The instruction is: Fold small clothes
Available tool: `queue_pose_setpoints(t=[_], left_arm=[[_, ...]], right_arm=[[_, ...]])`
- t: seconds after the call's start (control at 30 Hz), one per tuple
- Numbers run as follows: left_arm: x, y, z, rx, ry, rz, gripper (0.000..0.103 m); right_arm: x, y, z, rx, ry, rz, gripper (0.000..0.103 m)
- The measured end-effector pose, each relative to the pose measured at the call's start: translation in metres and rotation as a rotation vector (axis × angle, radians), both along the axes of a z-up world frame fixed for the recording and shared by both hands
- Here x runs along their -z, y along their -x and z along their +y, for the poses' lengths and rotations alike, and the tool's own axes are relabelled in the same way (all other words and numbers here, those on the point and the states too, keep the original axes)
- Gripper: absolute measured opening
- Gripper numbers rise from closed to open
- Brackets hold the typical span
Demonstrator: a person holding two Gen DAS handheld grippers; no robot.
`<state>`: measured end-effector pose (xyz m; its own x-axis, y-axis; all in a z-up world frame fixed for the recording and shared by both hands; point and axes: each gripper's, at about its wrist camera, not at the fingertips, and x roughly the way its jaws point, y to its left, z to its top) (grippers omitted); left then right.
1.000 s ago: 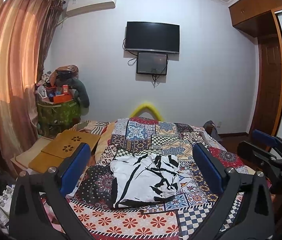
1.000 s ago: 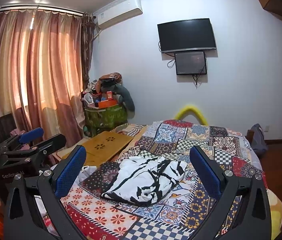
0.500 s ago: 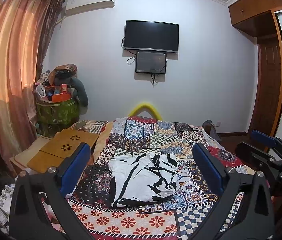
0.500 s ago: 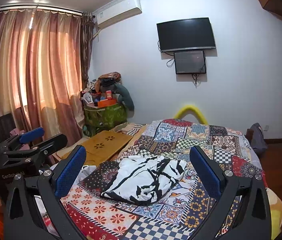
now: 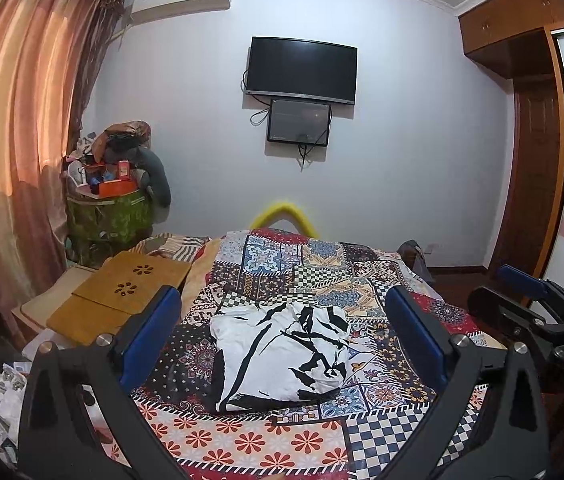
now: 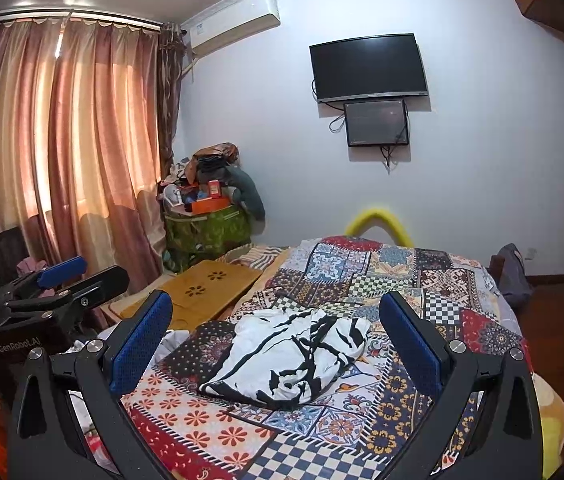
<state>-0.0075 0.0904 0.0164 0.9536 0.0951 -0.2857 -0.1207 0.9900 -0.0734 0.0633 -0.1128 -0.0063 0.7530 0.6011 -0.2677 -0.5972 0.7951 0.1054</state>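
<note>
On the patchwork quilt [image 5: 282,436] lay a crumpled black-and-white garment [image 5: 282,354]; both grippers (left [image 5: 282,336] marked "GenRobot.AI", right [image 6: 278,340]) gaped empty.

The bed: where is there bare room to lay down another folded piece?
Free quilt stretches beyond the black-and-white garment, toward the wall, and the floral strip in front of it is bare. The wooden board at the bed's left is bare too. The corner pile by the curtain is crowded.

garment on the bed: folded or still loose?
Loose. The black-and-white garment lies crumpled in an uneven heap on the patchwork bedspread, no straight edges.
</note>
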Motion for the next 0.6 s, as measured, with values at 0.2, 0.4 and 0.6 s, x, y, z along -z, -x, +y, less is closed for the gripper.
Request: queue_pose_setpoints(t=[0.2, 0.4, 0.6], left_arm=[[0.0024, -0.0023, -0.0012, 0.012, -0.002, 0.009, 0.103], [0.0046, -0.0043, -0.0042, 0.025, -0.010, 0.016, 0.103], [0.0078, -0.0082, -0.0033, 0.035, -0.007, 0.031, 0.103]], right_arm=[[0.0013, -0.0016, 0.0001, 0.005, 0.003, 0.007, 0.103], [0.0028, -0.0012, 0.0006, 0.012, 0.002, 0.013, 0.103], [0.0041, -0.0023, 0.0023, 0.016, 0.007, 0.018, 0.103]])
